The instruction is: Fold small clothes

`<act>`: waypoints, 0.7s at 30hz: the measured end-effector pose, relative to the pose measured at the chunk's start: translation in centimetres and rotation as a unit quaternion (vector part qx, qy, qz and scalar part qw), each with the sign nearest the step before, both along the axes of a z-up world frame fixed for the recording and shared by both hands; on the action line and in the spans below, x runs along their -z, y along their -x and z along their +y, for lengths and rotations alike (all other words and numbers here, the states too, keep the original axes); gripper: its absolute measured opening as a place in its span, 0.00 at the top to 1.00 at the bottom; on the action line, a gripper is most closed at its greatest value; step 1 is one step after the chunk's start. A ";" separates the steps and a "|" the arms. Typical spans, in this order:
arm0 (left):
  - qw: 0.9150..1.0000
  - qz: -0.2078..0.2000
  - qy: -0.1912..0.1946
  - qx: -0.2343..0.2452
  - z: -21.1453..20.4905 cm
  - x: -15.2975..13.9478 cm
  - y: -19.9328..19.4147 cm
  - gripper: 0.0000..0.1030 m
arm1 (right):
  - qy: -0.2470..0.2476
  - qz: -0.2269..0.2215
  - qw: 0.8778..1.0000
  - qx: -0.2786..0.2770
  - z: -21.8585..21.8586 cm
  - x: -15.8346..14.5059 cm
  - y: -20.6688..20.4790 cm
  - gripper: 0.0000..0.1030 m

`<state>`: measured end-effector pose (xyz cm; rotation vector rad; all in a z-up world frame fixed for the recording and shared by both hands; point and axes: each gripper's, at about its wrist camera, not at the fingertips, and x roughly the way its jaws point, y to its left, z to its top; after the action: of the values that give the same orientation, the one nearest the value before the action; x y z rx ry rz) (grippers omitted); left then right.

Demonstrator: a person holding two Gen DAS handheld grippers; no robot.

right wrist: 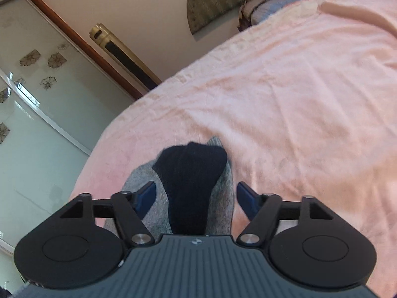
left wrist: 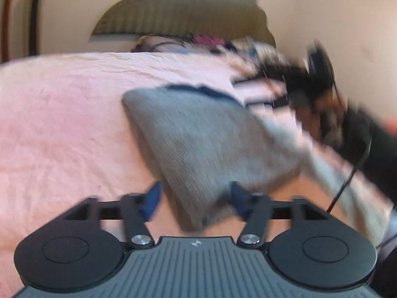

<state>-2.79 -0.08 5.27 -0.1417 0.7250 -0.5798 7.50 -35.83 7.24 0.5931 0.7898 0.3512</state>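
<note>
Socks (right wrist: 191,186), grey with a black toe, lie on the pink blanket (right wrist: 297,94) covering the bed. The right gripper (right wrist: 196,197) stands wide with the pair between its blue pads (right wrist: 147,196), none pressing it. The left gripper (left wrist: 196,200) also gapes wide over the grey sock (left wrist: 198,139), its pads apart from the cloth

Pink bedspread (right wrist: 297,87), cream wall (right wrist: 111,5), frosted floral wardrobe doors (right wrist: 37,87).
</note>
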 end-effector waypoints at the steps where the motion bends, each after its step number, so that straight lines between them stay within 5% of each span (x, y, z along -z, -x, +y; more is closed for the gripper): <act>1: 0.999 0.016 0.040 -0.024 1.3 -0.2 -1.2 0.07 | -0.003 0.009 1.000 -0.005 -0.3 0.1 -0.3 0.23; 4: 0.976 0.108 0.158 -0.105 3.4 1.1 -7.0 0.06 | -0.014 0.052 0.998 -0.020 -0.2 1.5 -2.3 0.23; 8: 0.939 0.215 0.238 -0.122 2.3 5.1 -13.3 0.09 | -0.044 0.076 0.995 -0.047 1.8 2.9 -4.3 0.23; 11: 0.946 0.202 0.233 -0.103 0.3 5.4 -15.5 0.12 | -0.052 0.075 0.994 -0.061 3.0 3.2 -4.9 0.27; 12: 0.948 0.204 0.222 -0.098 -0.3 5.4 -16.1 0.22 | -0.051 0.073 0.994 -0.060 3.2 3.3 -5.0 0.31; 13: 0.952 0.213 0.194 -0.102 -1.1 5.5 -16.8 0.66 | -0.045 0.076 0.994 -0.057 3.3 3.4 -5.1 0.51; 14: 0.954 0.219 0.175 -0.102 -1.6 5.7 -17.3 0.74 | -0.045 0.078 0.994 -0.058 3.3 3.6 -5.0 0.67; 21: 0.970 0.176 0.148 -0.079 -0.5 2.5 -17.7 0.79 | -0.051 0.035 0.996 -0.057 4.8 1.1 -3.9 0.72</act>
<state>14.92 -0.60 2.77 -0.5873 0.9582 -0.5126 11.40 -30.99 6.18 0.6594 0.8782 0.4796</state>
